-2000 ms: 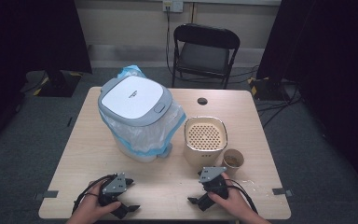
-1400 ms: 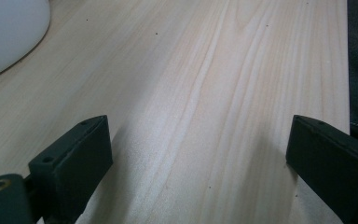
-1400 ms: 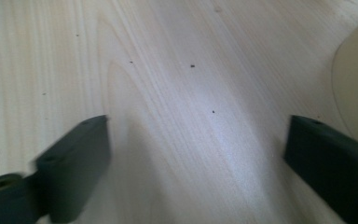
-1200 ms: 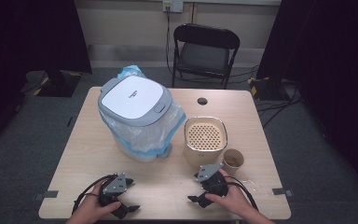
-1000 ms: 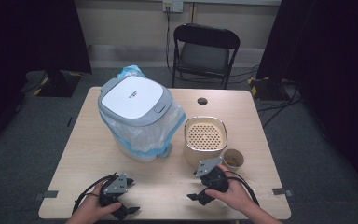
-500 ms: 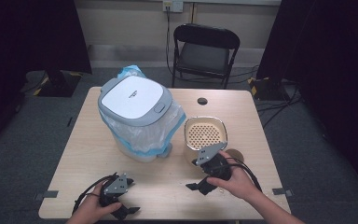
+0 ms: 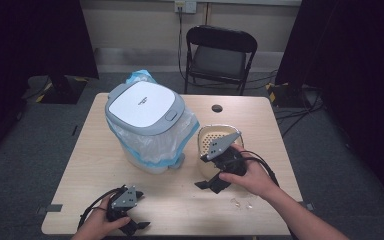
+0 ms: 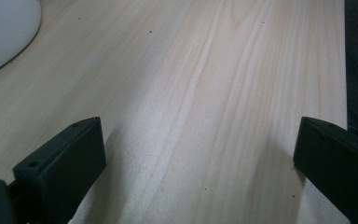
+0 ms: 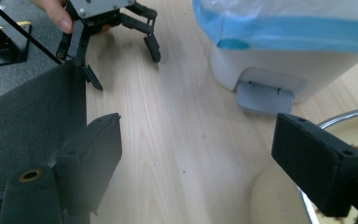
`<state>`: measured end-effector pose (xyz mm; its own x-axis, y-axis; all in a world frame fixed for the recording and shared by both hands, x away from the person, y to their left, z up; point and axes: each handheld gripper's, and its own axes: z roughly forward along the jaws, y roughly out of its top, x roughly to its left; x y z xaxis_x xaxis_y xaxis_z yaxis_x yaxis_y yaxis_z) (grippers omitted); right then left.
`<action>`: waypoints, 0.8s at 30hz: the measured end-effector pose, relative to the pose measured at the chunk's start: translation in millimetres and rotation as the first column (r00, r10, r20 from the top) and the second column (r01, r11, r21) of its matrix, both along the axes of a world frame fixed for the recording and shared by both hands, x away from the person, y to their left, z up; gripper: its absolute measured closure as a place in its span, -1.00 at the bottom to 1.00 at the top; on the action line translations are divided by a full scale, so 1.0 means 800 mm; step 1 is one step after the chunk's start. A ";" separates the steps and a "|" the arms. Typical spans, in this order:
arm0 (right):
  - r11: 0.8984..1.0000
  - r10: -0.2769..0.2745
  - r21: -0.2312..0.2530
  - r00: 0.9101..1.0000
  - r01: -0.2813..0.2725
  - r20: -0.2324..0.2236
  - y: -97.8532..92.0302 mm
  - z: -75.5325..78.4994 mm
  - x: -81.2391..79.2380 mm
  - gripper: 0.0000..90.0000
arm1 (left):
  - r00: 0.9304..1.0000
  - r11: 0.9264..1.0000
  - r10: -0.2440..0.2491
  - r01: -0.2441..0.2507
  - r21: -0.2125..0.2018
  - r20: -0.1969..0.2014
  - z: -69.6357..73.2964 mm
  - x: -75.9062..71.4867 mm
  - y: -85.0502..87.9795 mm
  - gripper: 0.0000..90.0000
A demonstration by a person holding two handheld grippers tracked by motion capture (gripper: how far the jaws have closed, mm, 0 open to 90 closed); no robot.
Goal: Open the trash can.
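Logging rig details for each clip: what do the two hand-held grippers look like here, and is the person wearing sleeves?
Both the left gripper and the right gripper are black, each topped by a grey three-cornered plate with small dark holes. Each has two flat, blocky black jaws with small screw holes, driven by thin black linkage bars. A black cable trails from each. The forearms are bare, no sleeves in sight.

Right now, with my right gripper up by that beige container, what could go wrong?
The right gripper hovers open beside the beige container, close to its rim; a careless swing could knock it and spill the brown bits inside. The bin's grey foot pedal sits close by and could get bumped. Its loose plastic liner might snag a jaw.
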<state>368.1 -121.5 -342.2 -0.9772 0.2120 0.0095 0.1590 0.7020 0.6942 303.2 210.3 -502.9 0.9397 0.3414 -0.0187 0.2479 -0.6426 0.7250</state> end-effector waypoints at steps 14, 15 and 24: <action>1.000 0.019 0.010 1.000 -0.019 0.008 0.018 0.041 0.022 -0.65 | 1.000 1.000 0.001 -0.001 0.000 0.003 0.000 0.000 0.000 -0.97; 1.000 0.021 0.010 1.000 -0.021 0.010 0.019 0.044 0.024 -0.65 | 1.000 1.000 0.000 0.000 0.000 0.003 0.000 0.000 0.000 -0.97; 0.999 0.031 0.009 0.999 -0.031 0.029 0.030 0.071 0.038 -0.65 | 1.000 1.000 -0.003 0.003 0.008 0.001 0.001 0.000 0.000 -0.97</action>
